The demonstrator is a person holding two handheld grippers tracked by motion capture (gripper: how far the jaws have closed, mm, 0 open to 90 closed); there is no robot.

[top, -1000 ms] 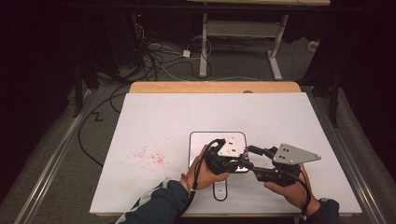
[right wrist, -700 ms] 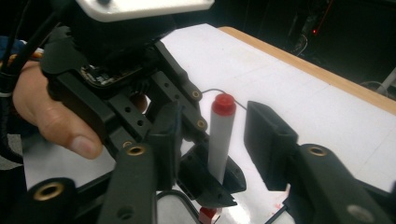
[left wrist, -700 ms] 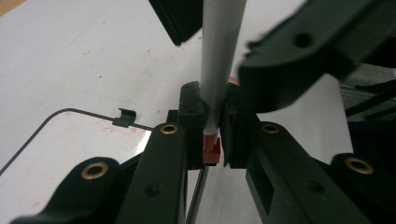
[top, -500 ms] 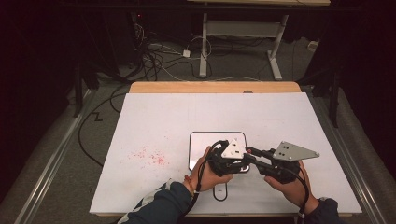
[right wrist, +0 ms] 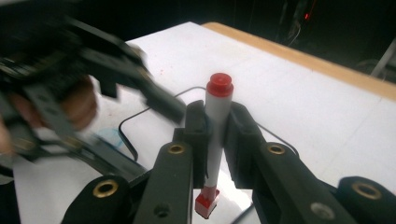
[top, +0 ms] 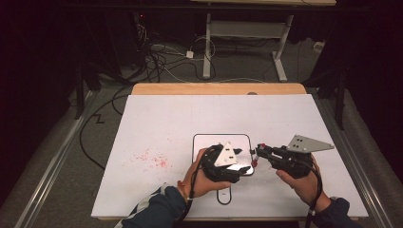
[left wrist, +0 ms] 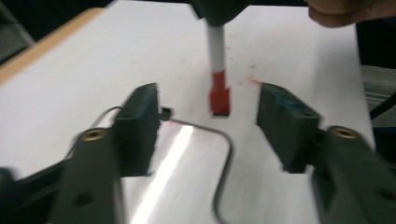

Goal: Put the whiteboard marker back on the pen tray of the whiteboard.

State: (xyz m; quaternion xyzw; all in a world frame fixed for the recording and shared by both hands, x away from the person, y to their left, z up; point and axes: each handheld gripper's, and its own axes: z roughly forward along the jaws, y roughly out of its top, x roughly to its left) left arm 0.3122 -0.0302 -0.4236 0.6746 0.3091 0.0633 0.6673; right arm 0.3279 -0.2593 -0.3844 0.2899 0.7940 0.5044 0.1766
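Note:
A white marker (right wrist: 215, 116) with red ends stands upright between the jaws of my right gripper (right wrist: 217, 123), which is shut on its barrel. In the left gripper view the marker (left wrist: 215, 51) hangs down from the right gripper (left wrist: 219, 9), its red end between the jaws of my left gripper (left wrist: 211, 105). Those jaws have just been opening, and the pads (left wrist: 140, 121) stand apart from the marker. From above, the left gripper (top: 244, 166) and the right gripper (top: 259, 152) meet tip to tip over the white board (top: 166, 118), with the marker (top: 255, 160) between them.
A black rounded outline (top: 194, 142) is drawn on the board under the grippers. Red marks (top: 152, 159) speckle the board to the left. A wooden edge (top: 218, 89) runs along the far side. Cables (top: 161, 52) and table legs lie on the floor beyond.
Both hands have shifted a little over the outline. The left gripper's tips now sit slightly apart from the right gripper's tips, with the marker's red end showing between them.

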